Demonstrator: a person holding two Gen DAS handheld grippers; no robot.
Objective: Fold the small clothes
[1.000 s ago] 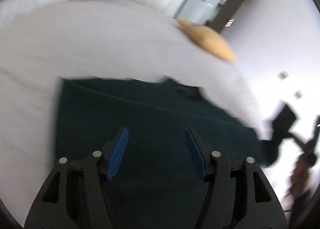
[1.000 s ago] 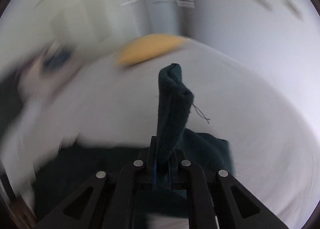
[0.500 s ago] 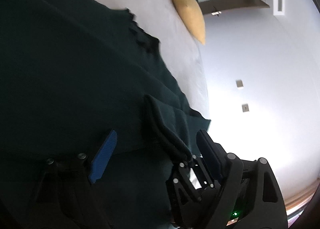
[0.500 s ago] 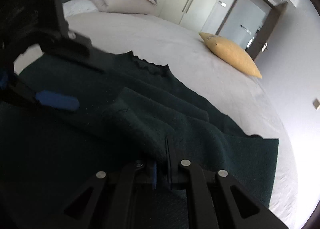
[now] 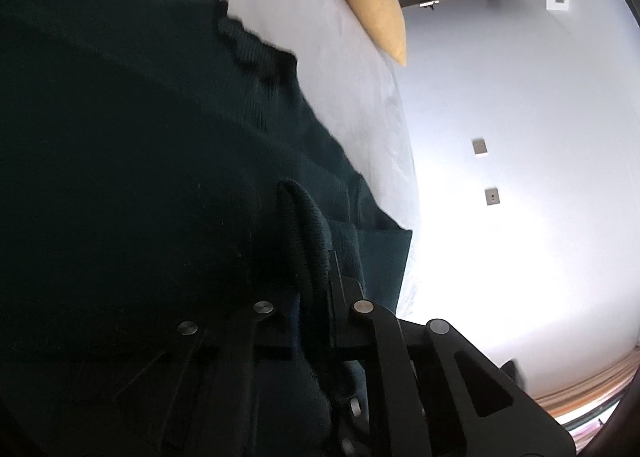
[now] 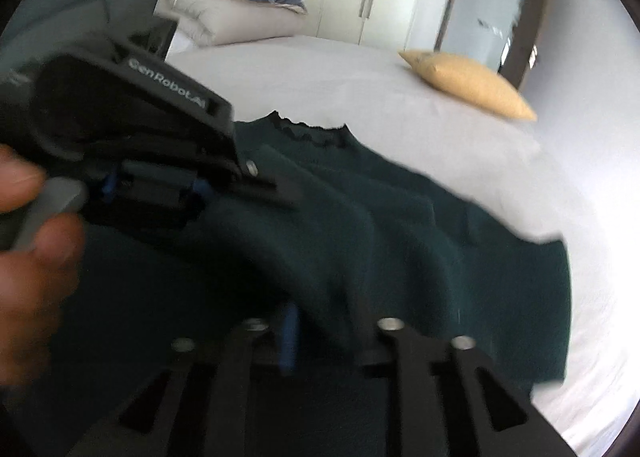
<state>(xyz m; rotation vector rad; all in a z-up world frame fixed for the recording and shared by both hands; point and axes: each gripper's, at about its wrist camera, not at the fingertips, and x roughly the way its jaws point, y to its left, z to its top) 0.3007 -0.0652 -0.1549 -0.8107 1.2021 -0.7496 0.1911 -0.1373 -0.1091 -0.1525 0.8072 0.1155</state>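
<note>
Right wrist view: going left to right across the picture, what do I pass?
The person's hand → the left hand-held gripper → the dark green garment on the bed → the yellow pillow. The folded bedding sits at the back and the right hand-held gripper at the bottom, so I leave them out.

A dark green garment (image 6: 400, 225) (plain, unpatterned) is seen on a pale grey bed (image 6: 340, 77); a mustard-yellow cushion (image 6: 468, 83) and black grippers with blue pads (image 6: 289, 337) are shown.
</note>
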